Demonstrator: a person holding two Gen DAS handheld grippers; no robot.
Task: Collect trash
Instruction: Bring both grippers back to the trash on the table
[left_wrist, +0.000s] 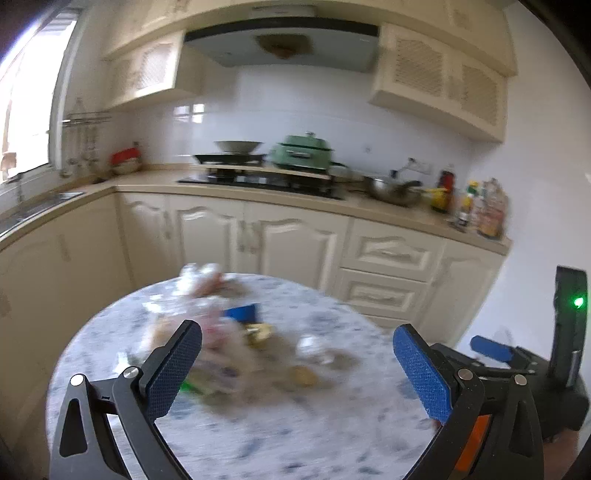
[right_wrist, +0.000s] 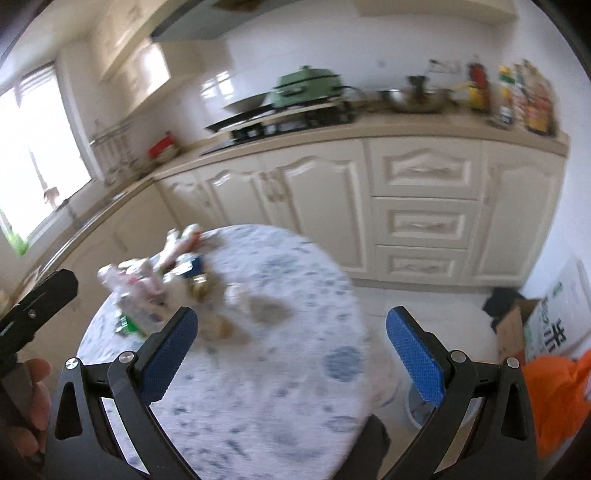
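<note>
Spreading across the far-left part of the round marbled tabletop (left_wrist: 332, 424), the trash pile (left_wrist: 221, 332) of blurred wrappers and scraps lies ahead of both tools. The left hand-held gripper (left_wrist: 297, 373) hovers spread wide and empty, seemingly nearer the pile; the right hand-held gripper (right_wrist: 291, 356), equally spread, has it ahead and leftward.

Trash (left_wrist: 221, 332) (right_wrist: 162, 288): a blurred heap of crumpled pale wrappers, a blue packet, a green scrap and yellowish bits, lying loose on the far left part of the round marbled table (left_wrist: 332, 424) (right_wrist: 277, 387); individual items indistinct.
</note>
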